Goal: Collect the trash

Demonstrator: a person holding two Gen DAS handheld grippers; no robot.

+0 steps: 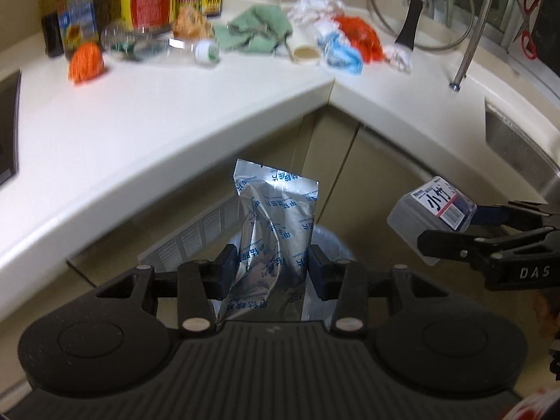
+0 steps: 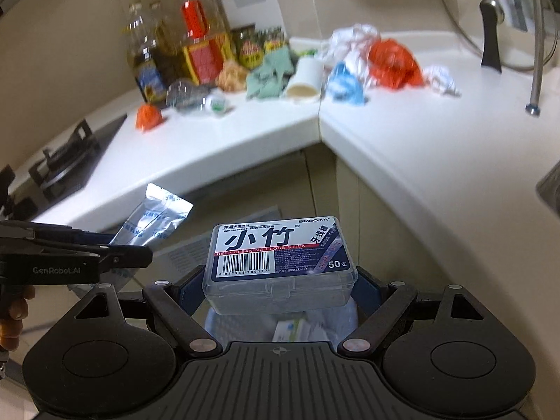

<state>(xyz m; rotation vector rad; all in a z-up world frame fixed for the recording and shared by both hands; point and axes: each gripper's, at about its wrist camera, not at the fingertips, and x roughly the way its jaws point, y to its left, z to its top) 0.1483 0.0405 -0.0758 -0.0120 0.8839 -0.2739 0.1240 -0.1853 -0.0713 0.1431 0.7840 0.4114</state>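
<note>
In hand: left gripper (image 1: 273, 273) clamped on a crumpled foil pouch (image 1: 274, 224), right gripper (image 2: 280, 292) clamped on a clear floss-stick box (image 2: 281, 266), both held above the lined trash bin (image 2: 336, 318), which already holds some packaging. Outstanding, on the white countertop (image 1: 147, 119) above and beyond the bin: orange wad (image 1: 85, 61), empty plastic bottle (image 1: 157, 47), green cloth (image 1: 255, 28), paper cup (image 1: 307, 54), blue, red and white wrappers. By judgement, well under half collected.
</note>
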